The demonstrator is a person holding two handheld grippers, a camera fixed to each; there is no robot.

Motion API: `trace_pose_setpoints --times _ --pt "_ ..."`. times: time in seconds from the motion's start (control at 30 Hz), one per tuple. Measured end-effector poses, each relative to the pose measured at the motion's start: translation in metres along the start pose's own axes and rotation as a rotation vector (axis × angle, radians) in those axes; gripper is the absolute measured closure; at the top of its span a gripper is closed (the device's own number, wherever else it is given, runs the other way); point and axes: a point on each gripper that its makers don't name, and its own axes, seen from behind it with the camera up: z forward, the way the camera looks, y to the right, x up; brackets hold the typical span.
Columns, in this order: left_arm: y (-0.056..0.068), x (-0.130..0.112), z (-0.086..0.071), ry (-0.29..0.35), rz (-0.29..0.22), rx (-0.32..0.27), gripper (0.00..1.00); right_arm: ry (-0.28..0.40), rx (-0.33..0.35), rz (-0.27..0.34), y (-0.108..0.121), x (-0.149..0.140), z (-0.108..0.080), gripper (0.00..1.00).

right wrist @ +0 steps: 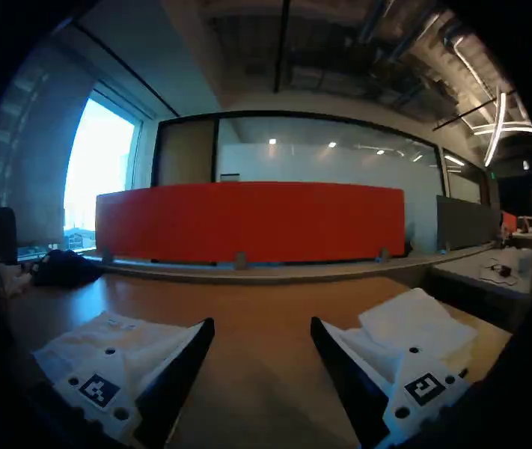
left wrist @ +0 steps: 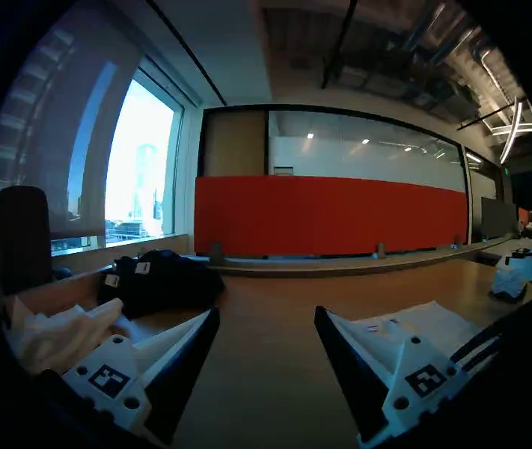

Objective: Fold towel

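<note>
Left gripper view, L to R: dark chair back [left wrist: 22, 236] at far edge, bright window [left wrist: 142, 179] above it. Crumpled cream cloth [left wrist: 63, 337] on wooden table [left wrist: 266, 396], just beside view-left finger; black bag pile [left wrist: 164, 280] behind cloth. Mid-frame, left gripper [left wrist: 266, 313] low over table, fingers spread wide, bare wood between. Red partition [left wrist: 325, 217] along table's far edge. At R, flat white towel [left wrist: 423, 318] lying on table, partly behind view-right finger, not pinched.

Right gripper view, L to R: black bag pile [right wrist: 63, 268] far off nr window [right wrist: 101, 172]. Flat white towel [right wrist: 116, 333] at L on table, partly behind view-left finger. Right gripper [right wrist: 262, 323] likewise spread, gripping nothing. At R, folded white stack [right wrist: 415, 318] nr table corner, behind view-right finger.
</note>
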Motion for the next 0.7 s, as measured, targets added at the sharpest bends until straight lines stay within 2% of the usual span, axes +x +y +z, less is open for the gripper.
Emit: trace_pose_setpoints --times 0.27,0.4,0.7 --pt "-0.003 0.064 -0.001 0.007 0.009 -0.006 0.06 0.008 0.017 -0.011 -0.008 0.047 -0.002 0.01" --pt "0.003 0.100 0.000 0.009 0.017 -0.018 0.06 0.006 0.017 -0.030 -0.006 0.080 -0.004 0.01" --pt "0.018 0.161 0.003 -0.011 0.026 -0.031 0.06 0.004 0.018 -0.053 -0.003 0.148 -0.009 0.01"
